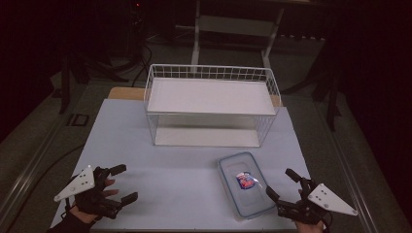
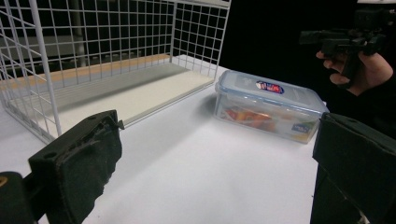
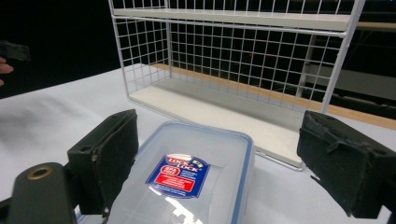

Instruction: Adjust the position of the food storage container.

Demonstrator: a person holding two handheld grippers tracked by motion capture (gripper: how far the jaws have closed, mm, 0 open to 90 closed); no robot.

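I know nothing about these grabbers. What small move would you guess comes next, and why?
Probably the right gripper eases forward and down over the clear lidded container. Its jaws stand open, empty, and already straddle the container's near end in its own view, while the left gripper waits open, well apart.

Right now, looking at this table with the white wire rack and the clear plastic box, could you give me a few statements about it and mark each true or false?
1. The clear plastic box with a blue-rimmed lid lies on the table in front of the white wire rack. True.
2. The box's lid is off. False: the lid is on.
3. The right gripper has its jaws apart, next to the box. True.
4. The left gripper is clamped on the box. False: it is open and away from the box.
5. The box sits on the rack's upper shelf. False: it rests on the table.
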